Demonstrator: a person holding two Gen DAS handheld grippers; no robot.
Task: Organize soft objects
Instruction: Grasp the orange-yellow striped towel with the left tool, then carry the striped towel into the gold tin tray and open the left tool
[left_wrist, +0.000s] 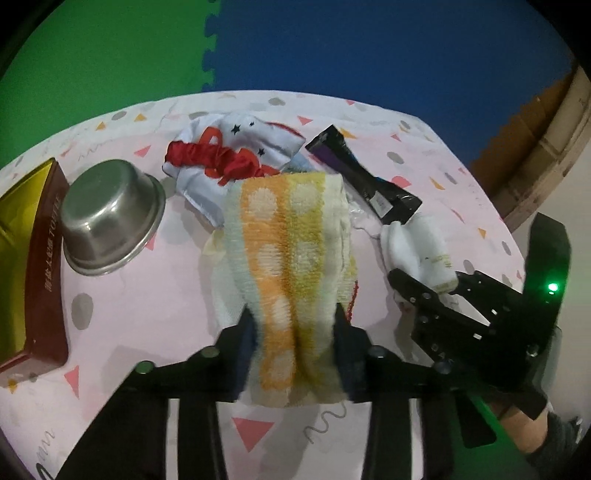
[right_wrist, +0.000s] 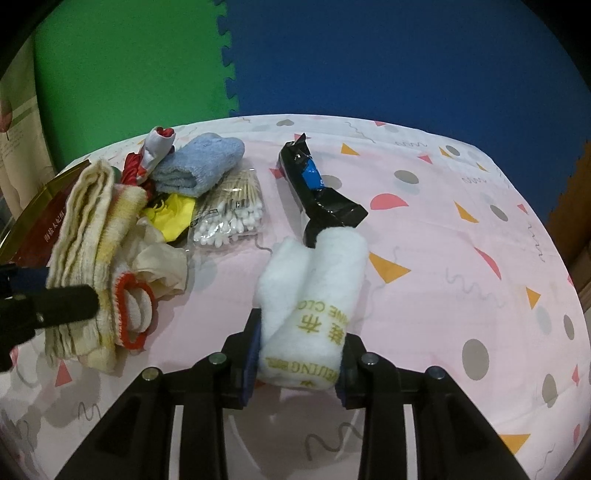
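Observation:
A folded towel (left_wrist: 288, 240) with orange and yellow stripes and pale dots lies on the pink patterned tablecloth (left_wrist: 147, 295). My left gripper (left_wrist: 295, 332) is shut on its near end, the pads pressing both sides. In the right wrist view the same towel (right_wrist: 85, 236) sits at the left with a left finger (right_wrist: 66, 301) against it. My right gripper (right_wrist: 299, 354) is shut on a rolled white cloth (right_wrist: 314, 280) with gold lettering. That white cloth (left_wrist: 413, 247) also shows to the towel's right in the left wrist view.
An upturned steel bowl (left_wrist: 110, 218) and a red-and-gold box (left_wrist: 40, 266) sit at the left. Behind the towel lie a starred white cloth with a red scrunchie (left_wrist: 221, 162), a blue towel (right_wrist: 199, 166), a cotton swab bag (right_wrist: 232, 214), a red-cuffed glove (right_wrist: 136, 314) and a black packet (right_wrist: 321, 192).

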